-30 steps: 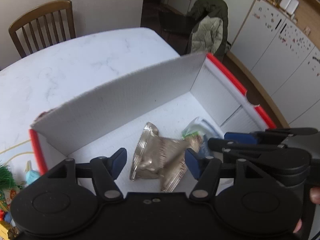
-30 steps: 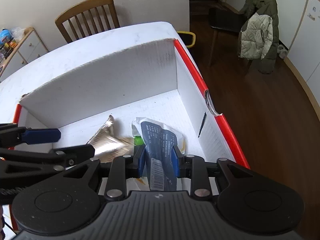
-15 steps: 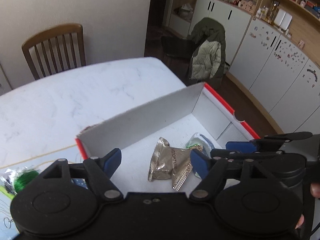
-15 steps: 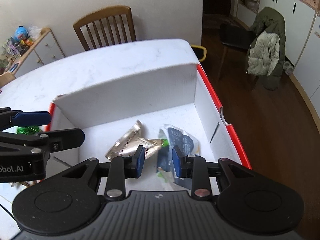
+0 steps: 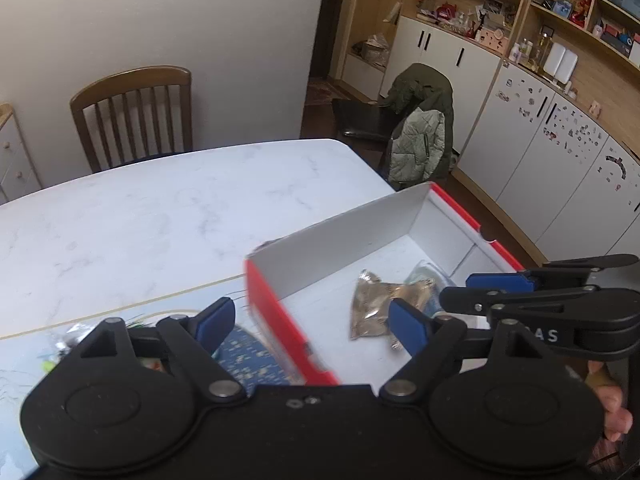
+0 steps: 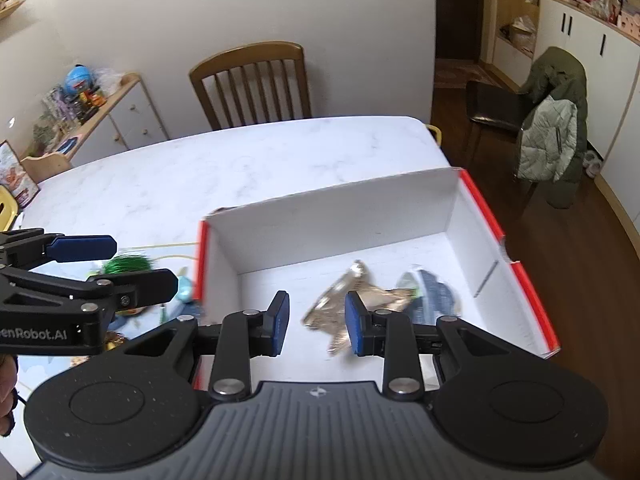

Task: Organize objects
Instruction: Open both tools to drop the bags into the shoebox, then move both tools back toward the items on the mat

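Two packets, gold packet [image 6: 352,296] and blue packet [image 6: 432,294], lie inside the red-rimmed box [image 6: 484,208]; left gripper [image 5: 312,320] and right gripper [image 6: 314,320], jaws apart and empty, face small items [image 6: 128,266] outside its left wall.

A white cardboard box [image 6: 332,216] with red rims is seen open at centre right of the right wrist frame. On its floor, a crinkled gold packet [image 6: 340,300] and a blue-and-white pouch [image 6: 434,292] (partly blurred) are laid flat, touching.

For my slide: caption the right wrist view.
Open right gripper above a red-edged box holding a gold packet and a blue packet.
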Action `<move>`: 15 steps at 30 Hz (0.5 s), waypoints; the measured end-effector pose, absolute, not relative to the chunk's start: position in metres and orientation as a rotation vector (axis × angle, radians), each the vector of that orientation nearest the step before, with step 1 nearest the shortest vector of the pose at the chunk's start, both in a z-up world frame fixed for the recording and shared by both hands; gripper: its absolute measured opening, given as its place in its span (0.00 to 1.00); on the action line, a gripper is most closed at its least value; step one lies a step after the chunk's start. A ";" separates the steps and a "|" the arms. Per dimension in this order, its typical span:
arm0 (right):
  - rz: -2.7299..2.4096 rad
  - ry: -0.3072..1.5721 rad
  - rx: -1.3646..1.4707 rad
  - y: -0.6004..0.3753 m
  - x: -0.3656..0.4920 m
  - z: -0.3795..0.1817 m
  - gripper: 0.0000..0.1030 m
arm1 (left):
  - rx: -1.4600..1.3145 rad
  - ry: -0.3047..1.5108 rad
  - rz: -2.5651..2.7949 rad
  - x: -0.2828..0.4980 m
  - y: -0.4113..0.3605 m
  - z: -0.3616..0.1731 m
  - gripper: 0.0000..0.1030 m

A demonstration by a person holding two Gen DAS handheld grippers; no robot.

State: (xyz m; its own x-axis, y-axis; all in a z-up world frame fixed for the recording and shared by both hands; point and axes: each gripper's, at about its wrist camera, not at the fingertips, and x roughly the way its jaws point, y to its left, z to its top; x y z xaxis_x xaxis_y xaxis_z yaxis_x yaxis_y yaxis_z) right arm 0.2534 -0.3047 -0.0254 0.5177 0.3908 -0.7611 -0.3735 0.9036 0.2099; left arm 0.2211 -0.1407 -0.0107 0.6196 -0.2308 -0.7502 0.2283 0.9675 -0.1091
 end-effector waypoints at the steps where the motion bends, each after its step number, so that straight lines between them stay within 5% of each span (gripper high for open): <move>1: 0.462 0.916 0.020 -0.300 0.250 -0.023 0.29 | -0.004 0.861 -0.262 0.219 -0.135 -0.010 0.82; 5: 0.468 0.902 0.018 -0.281 0.235 -0.018 0.48 | -0.010 0.849 -0.259 0.209 -0.113 -0.005 0.86; 15: 0.482 0.887 0.023 -0.237 0.204 -0.009 0.54 | -0.020 0.825 -0.250 0.190 -0.060 0.001 0.98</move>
State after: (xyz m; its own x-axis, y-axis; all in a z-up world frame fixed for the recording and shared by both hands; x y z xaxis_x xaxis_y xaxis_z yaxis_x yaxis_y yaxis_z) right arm 0.2042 -0.2367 -0.0085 0.5324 0.4133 -0.7388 -0.3946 0.8933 0.2154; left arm 0.1897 -0.0598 0.0010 0.6511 -0.2274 -0.7242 0.2121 0.9706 -0.1140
